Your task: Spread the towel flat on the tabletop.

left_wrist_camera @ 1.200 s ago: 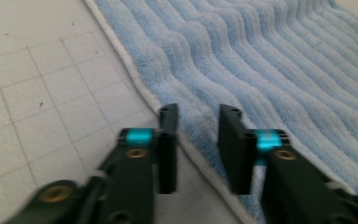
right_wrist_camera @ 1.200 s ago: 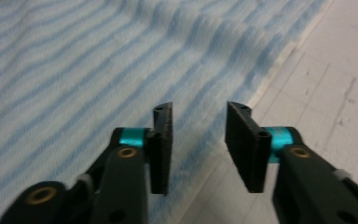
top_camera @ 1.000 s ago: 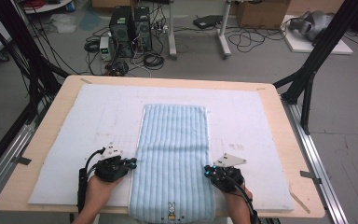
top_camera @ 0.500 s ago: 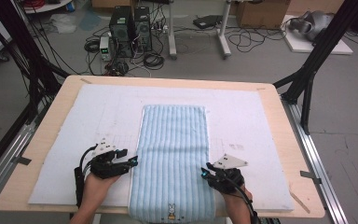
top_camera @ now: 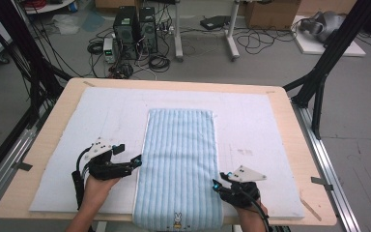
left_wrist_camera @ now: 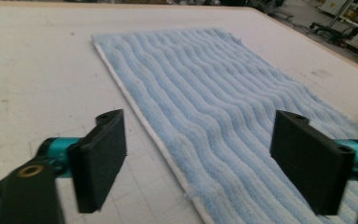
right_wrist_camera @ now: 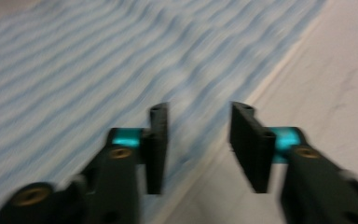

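Observation:
A light blue striped towel (top_camera: 181, 159) lies flat and lengthwise on the white mat (top_camera: 101, 116), with a small rabbit emblem (top_camera: 178, 220) at its near hem. My left gripper (top_camera: 129, 154) is at the towel's left edge. In the left gripper view it (left_wrist_camera: 205, 163) stands wide open, its jaws either side of the white-hemmed edge of the towel (left_wrist_camera: 223, 93). My right gripper (top_camera: 219, 184) is at the towel's right edge near the front. In the blurred right gripper view it (right_wrist_camera: 200, 144) is open over the edge of the towel (right_wrist_camera: 98, 70), nothing gripped.
The mat covers most of a wooden table (top_camera: 38, 145) set in a black frame (top_camera: 319, 82). Bare mat lies to the left and right of the towel. The towel's near hem reaches the table's front edge. Computers and cables (top_camera: 135, 29) sit on the floor beyond.
My left gripper has shifted slightly left and away from me, and its jaws now stand wider apart. The right gripper has barely moved. The towel lies as before.

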